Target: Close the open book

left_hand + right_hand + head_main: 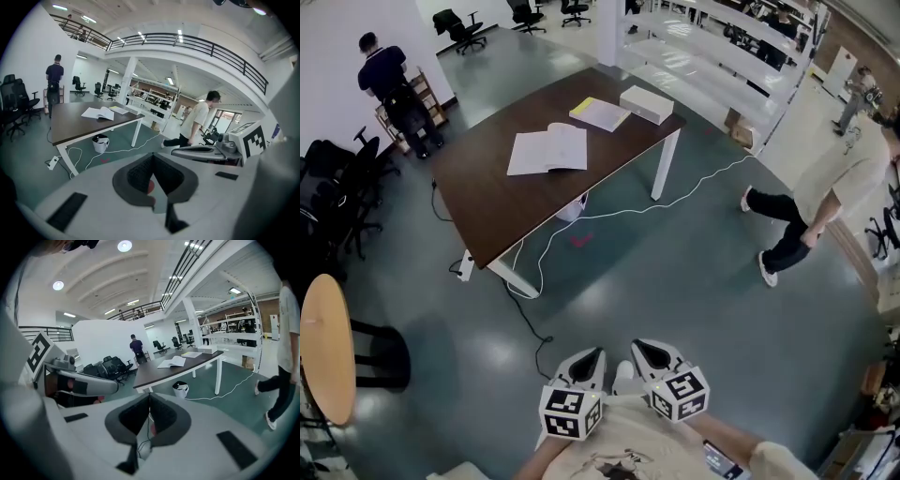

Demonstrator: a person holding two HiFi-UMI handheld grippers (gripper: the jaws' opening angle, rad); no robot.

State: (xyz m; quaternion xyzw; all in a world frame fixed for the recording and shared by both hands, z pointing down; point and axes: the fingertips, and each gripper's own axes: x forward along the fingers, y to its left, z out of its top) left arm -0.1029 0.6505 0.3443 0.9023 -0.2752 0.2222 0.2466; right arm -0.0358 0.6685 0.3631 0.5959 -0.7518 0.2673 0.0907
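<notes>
The open book (548, 150) lies flat with white pages up on the dark brown table (497, 211), far ahead of me across the floor. It also shows small in the left gripper view as the book (98, 113) and in the right gripper view as the book (172, 363). My left gripper (587, 360) and right gripper (651, 354) are held side by side close to my body, well short of the table. The left gripper (152, 158) has its jaws shut with nothing between them. The right gripper (149, 398) is likewise shut and empty.
Loose papers (600, 113) and a white box (646, 103) lie at the table's far end. A white cable (609, 212) trails over the floor, with a bin (100, 143) under the table. A person (811, 202) walks at the right, another person (389, 80) stands far left. A round wooden table (323, 347) stands at the left.
</notes>
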